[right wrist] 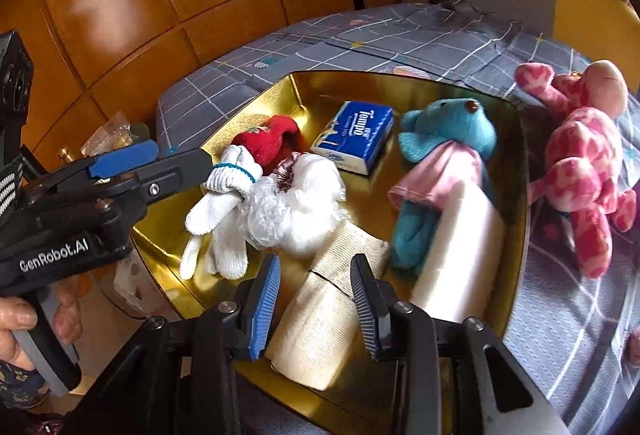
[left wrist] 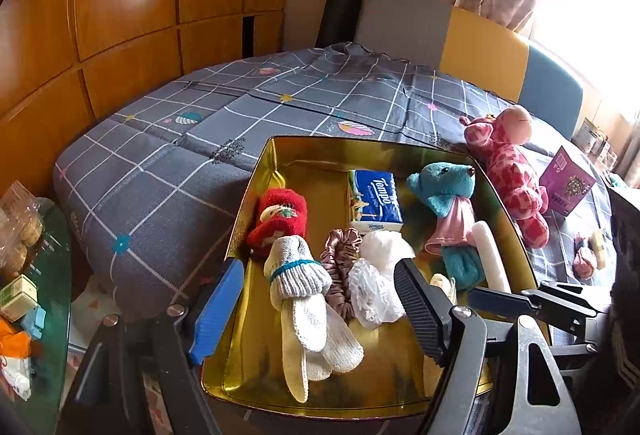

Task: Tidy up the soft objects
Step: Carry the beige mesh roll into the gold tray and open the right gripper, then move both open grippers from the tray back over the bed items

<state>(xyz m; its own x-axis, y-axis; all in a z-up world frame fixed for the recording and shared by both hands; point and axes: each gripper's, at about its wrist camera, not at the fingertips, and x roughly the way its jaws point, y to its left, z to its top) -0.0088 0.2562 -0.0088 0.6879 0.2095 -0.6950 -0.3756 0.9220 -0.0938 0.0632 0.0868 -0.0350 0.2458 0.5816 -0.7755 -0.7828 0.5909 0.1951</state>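
On the bed (left wrist: 152,171) sits a gold tray (left wrist: 256,315) full of soft things: a teal teddy bear (right wrist: 444,139), white knit gloves (left wrist: 308,311), a red sock (left wrist: 280,215), a Tempo tissue pack (right wrist: 354,133), a white foam roll (right wrist: 464,255) and a cream cloth roll (right wrist: 320,319). Just beside the tray lies a pink giraffe toy (right wrist: 580,163). The left hand-held gripper (left wrist: 320,311) is spread wide over the gloves. The right hand-held gripper (right wrist: 316,305) is spread around the cream cloth roll.
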